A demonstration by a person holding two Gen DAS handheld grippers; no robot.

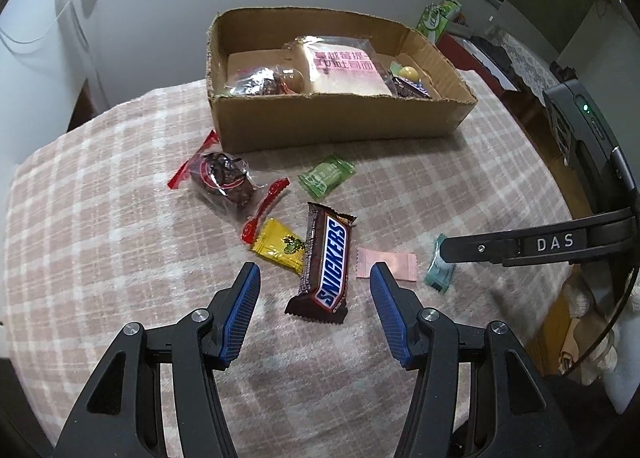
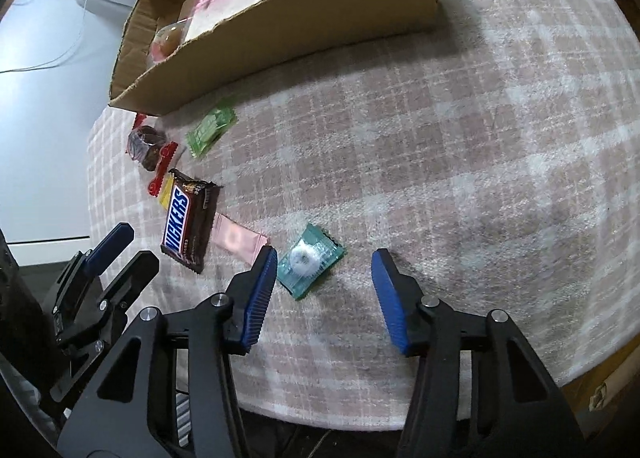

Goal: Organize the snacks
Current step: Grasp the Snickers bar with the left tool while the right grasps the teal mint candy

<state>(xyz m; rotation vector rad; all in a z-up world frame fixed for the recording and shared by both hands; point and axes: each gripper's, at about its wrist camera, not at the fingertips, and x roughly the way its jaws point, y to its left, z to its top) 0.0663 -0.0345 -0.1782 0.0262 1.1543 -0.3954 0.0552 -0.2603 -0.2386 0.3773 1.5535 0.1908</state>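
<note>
On the pink checked cloth (image 1: pixel 100 217), near the front edge, six loose snacks lie short of the cardboard box (image 1: pixel 340 121), which already holds a pink bread packet and a few wrapped sweets. Both grippers hang over the cloth with jaws wide apart and nothing between them.

The left gripper (image 1: pixel 315 278) is lined up on the Snickers bar (image 1: pixel 326 262). The bar lies just ahead of the blue pads, its near end reaching in between the fingertips and its long axis running away from the jaws toward the box, tilted slightly right. That suits a grip across the narrow width, so I judge a short drop and a squeeze would do. A yellow candy (image 1: pixel 280 246) is tucked against the bar's left side and a pink sachet (image 1: pixel 386 264) lies just beside it on the right, close to the right-hand finger, so either could be nipped along with it.

The right gripper (image 2: pixel 324 262) faces the teal mint wrapper (image 2: pixel 312 260), which sits just inside its left pad, well off centre, lying diagonally; the gripper would need to shift left to straddle it. In the left view, the mint is partly hidden by the right gripper's finger.

Farther off, nearer the box, lie a green sweet (image 1: pixel 326 175) and a chocolate cake in a clear red-edged wrapper (image 1: pixel 224 181), out of reach of either gripper for now.
</note>
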